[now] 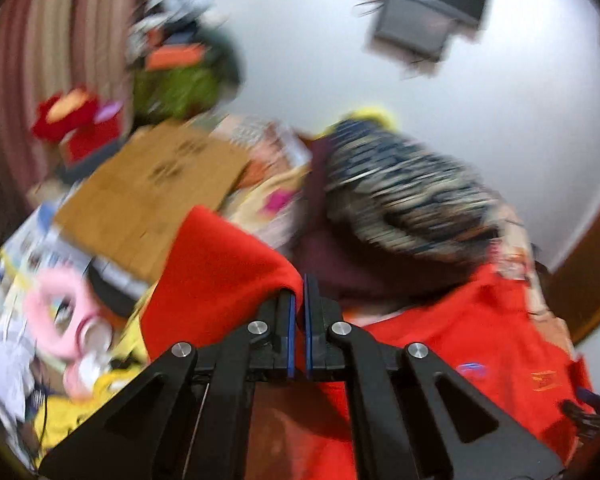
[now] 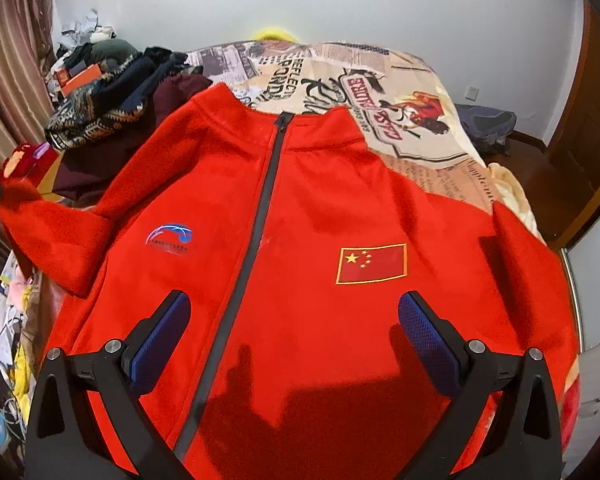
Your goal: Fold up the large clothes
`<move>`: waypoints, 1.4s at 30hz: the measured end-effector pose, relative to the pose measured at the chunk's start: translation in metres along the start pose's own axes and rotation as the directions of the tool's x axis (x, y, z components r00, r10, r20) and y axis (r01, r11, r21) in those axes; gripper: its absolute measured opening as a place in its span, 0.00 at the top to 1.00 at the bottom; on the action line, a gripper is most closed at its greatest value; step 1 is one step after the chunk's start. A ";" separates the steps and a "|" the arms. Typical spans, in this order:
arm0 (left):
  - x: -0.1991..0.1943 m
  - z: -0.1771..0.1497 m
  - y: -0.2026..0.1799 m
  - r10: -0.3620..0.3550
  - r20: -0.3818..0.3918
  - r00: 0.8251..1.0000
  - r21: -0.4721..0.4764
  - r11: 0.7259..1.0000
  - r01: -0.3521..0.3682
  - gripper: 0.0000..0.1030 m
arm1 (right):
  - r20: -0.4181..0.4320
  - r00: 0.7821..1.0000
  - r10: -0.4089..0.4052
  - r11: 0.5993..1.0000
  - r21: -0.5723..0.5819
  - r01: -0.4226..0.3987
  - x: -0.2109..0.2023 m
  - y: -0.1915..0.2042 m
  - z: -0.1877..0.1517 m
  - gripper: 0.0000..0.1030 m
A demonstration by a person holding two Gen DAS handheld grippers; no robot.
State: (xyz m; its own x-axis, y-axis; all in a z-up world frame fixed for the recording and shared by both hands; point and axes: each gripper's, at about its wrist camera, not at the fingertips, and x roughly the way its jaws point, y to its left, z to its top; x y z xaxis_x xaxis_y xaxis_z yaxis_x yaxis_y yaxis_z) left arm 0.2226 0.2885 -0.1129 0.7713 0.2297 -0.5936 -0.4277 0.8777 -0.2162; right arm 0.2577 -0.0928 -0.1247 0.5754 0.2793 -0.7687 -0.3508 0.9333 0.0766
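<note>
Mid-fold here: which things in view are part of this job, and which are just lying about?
Part of the job:
- red jacket, laid front up on the bed
- its sleeve, pinched in the left tongs
- right tongs, open above the jacket

Lying about:
- patterned blanket under the jacket
- heap of dark clothes
- cardboard sheet
- pink toy

The bed [image 2: 440,148] carries a newspaper-print cover. A red jacket [image 2: 300,280] lies flat on it, zipped front up, collar at the far end. A pile of dark clothes [image 2: 112,108] rests at the far left, touching the jacket's shoulder.
</note>
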 end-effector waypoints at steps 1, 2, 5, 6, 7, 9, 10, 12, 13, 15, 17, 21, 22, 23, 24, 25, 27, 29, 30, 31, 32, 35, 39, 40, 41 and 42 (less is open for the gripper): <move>-0.006 0.006 -0.017 -0.033 0.015 0.999 0.034 0.999 0.032 0.98 | 0.003 1.000 0.002 1.000 0.001 -0.002 -0.002 -0.001 0.000 0.00; -0.014 0.010 -0.037 -0.064 0.029 0.998 0.075 0.995 0.062 0.98 | 0.007 1.000 0.004 1.000 0.001 -0.004 -0.005 -0.003 0.000 0.00; -0.030 0.011 -0.096 -0.153 0.038 0.987 0.184 0.972 0.144 0.98 | 0.018 1.000 0.007 1.000 -0.001 -0.007 -0.011 -0.008 -0.001 0.00; -0.033 0.010 -0.113 -0.183 0.031 0.983 0.215 0.961 0.172 0.98 | 0.020 1.000 0.007 1.000 -0.001 -0.007 -0.013 -0.010 -0.002 0.00; -0.033 0.008 -0.126 -0.202 0.023 0.979 0.235 0.953 0.191 0.98 | 0.021 1.000 0.006 1.000 -0.002 -0.006 -0.014 -0.013 -0.003 0.00; -0.031 -0.002 -0.159 -0.242 -0.010 0.970 0.284 0.930 0.235 0.98 | 0.019 1.000 0.002 1.000 -0.002 -0.002 -0.016 -0.018 -0.006 0.00; -0.026 -0.010 -0.178 -0.258 -0.040 0.965 0.313 0.914 0.257 0.98 | 0.017 1.000 -0.005 1.000 0.000 0.005 -0.017 -0.022 -0.007 0.00; -0.015 -0.028 -0.210 -0.267 -0.090 0.960 0.361 0.889 0.281 0.98 | 0.012 1.000 -0.018 1.000 0.011 0.018 -0.019 -0.032 -0.010 0.00; -0.009 -0.037 -0.220 -0.266 -0.112 0.957 0.380 0.879 0.289 0.98 | 0.010 1.000 -0.022 1.000 0.020 0.022 -0.020 -0.038 -0.013 0.00; 0.007 -0.061 -0.243 -0.254 -0.180 0.950 0.419 0.855 0.307 0.98 | 0.005 0.999 -0.034 0.999 0.040 0.034 -0.022 -0.050 -0.016 0.00; 0.026 -0.088 -0.264 -0.230 -0.261 0.937 0.449 0.831 0.329 0.98 | 0.001 0.999 -0.044 0.997 0.060 0.044 -0.025 -0.061 -0.020 0.00; 0.052 -0.137 -0.289 -0.181 -0.396 0.900 0.494 0.785 0.374 0.98 | -0.008 0.998 -0.056 0.994 0.099 0.056 -0.031 -0.078 -0.026 0.00; 0.055 -0.146 -0.292 -0.169 -0.416 0.894 0.503 0.776 0.381 0.97 | -0.007 0.998 -0.060 0.993 0.106 0.060 -0.031 -0.081 -0.027 0.00; 0.059 -0.157 -0.295 -0.147 -0.444 0.884 0.518 0.763 0.387 0.95 | -0.006 0.998 -0.061 0.992 0.108 0.061 -0.033 -0.081 -0.028 0.00; 0.059 -0.167 -0.296 -0.133 -0.460 0.878 0.527 0.755 0.390 0.94 | -0.006 0.998 -0.061 0.992 0.107 0.061 -0.033 -0.081 -0.027 0.00; 0.060 -0.173 -0.294 -0.123 -0.472 0.873 0.532 0.750 0.394 0.90 | -0.005 0.998 -0.060 0.993 0.102 0.061 -0.034 -0.081 -0.027 0.00; 0.062 -0.177 -0.293 -0.119 -0.490 0.864 0.530 0.746 0.403 0.81 | -0.002 0.998 -0.061 0.995 0.080 0.061 -0.035 -0.077 -0.026 0.00; 0.053 -0.174 -0.284 -0.132 -0.486 0.864 0.524 0.747 0.409 0.62 | 0.005 0.998 -0.059 0.997 0.052 0.058 -0.035 -0.071 -0.024 0.00; 0.046 -0.170 -0.277 -0.143 -0.466 0.873 0.527 0.748 0.404 0.58 | 0.009 0.998 -0.056 0.998 0.035 0.055 -0.035 -0.067 -0.022 0.00; 0.038 -0.165 -0.271 -0.152 -0.442 0.884 0.530 0.751 0.394 0.50 | 0.014 0.999 -0.050 0.999 0.018 0.050 -0.035 -0.060 -0.019 0.00; 0.033 -0.159 -0.267 -0.154 -0.424 0.892 0.533 0.754 0.384 0.43 | 0.019 0.999 -0.042 0.999 0.001 0.042 -0.035 -0.055 -0.017 0.00; 0.012 -0.134 -0.235 -0.144 -0.351 0.925 0.519 0.792 0.321 0.35 | 0.030 0.999 -0.023 0.998 -0.049 0.024 -0.032 -0.034 -0.007 0.00; -0.003 -0.102 -0.192 -0.106 -0.271 0.957 0.487 0.843 0.231 0.30 | 0.044 0.999 -0.008 0.990 -0.140 0.014 -0.025 0.002 0.007 0.00; -0.008 -0.095 -0.179 -0.098 -0.251 0.963 0.478 0.853 0.211 0.25 | 0.047 0.999 -0.001 0.986 -0.167 0.009 -0.022 0.015 0.011 0.00; -0.010 -0.089 -0.166 -0.089 -0.230 0.969 0.469 0.862 0.191 0.20 | 0.048 0.999 0.006 0.983 -0.181 0.003 -0.021 0.023 0.013 0.00; -0.012 -0.085 -0.154 -0.080 -0.211 0.974 0.462 0.870 0.171 0.17 | 0.046 0.999 0.021 0.978 -0.206 -0.011 -0.017 0.035 0.016 0.00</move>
State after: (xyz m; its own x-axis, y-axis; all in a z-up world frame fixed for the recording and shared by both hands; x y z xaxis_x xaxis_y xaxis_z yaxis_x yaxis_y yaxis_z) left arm 0.2391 0.1147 -0.1377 0.6859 0.0649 -0.7248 -0.0226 0.9974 0.0680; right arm 0.2472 -0.0616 -0.0986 0.6011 0.3091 -0.7370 -0.5020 0.8636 -0.0472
